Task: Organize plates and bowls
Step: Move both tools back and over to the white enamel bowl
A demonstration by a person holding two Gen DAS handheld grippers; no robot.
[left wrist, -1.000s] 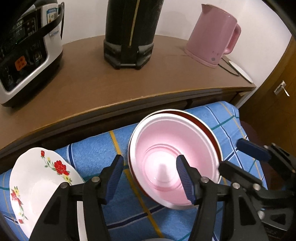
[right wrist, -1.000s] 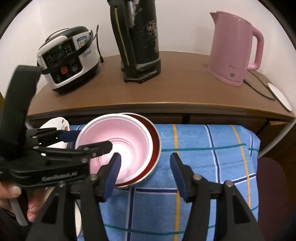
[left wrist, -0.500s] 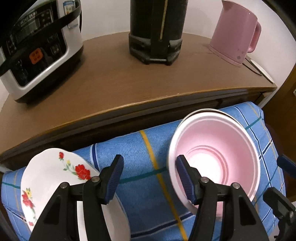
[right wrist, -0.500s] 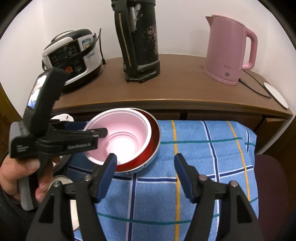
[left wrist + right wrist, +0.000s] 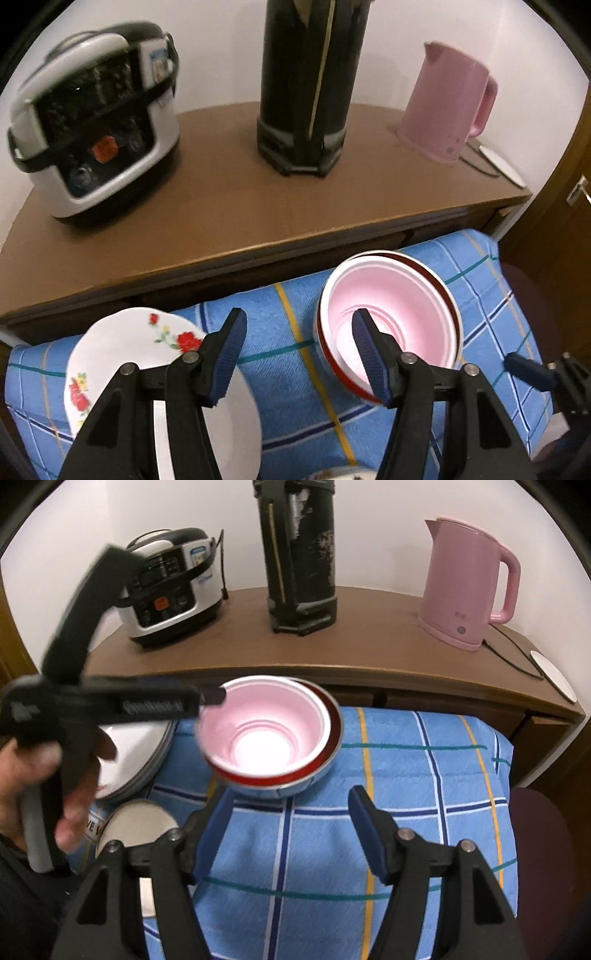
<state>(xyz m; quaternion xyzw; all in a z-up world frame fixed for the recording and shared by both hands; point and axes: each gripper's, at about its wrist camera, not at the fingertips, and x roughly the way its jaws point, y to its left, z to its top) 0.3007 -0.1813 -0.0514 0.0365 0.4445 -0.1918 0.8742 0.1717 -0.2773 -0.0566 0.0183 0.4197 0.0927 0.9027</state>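
Observation:
A pink bowl [image 5: 399, 295] sits nested in a red bowl [image 5: 439, 273] on the blue checked cloth [image 5: 288, 373]; both show in the right wrist view, pink [image 5: 266, 727] inside red [image 5: 328, 753]. A white flowered plate [image 5: 125, 343] lies left of them, on a stack of plates [image 5: 155, 753]. My left gripper [image 5: 299, 350] is open and empty, raised beside the bowls' left rim; it also shows in the right wrist view [image 5: 212, 696]. My right gripper [image 5: 291, 830] is open and empty, in front of the bowls.
A brown sideboard [image 5: 240, 206] behind the cloth carries a rice cooker [image 5: 92, 147], a black thermos pot [image 5: 306, 85] and a pink kettle [image 5: 447, 118]. A small round dish [image 5: 136, 827] lies at the cloth's front left. A wooden door [image 5: 565, 206] is at right.
My left gripper has drawn back from inside the pink bowl to the left and up, still open. My right gripper has pulled back toward me. The bowls stay nested.

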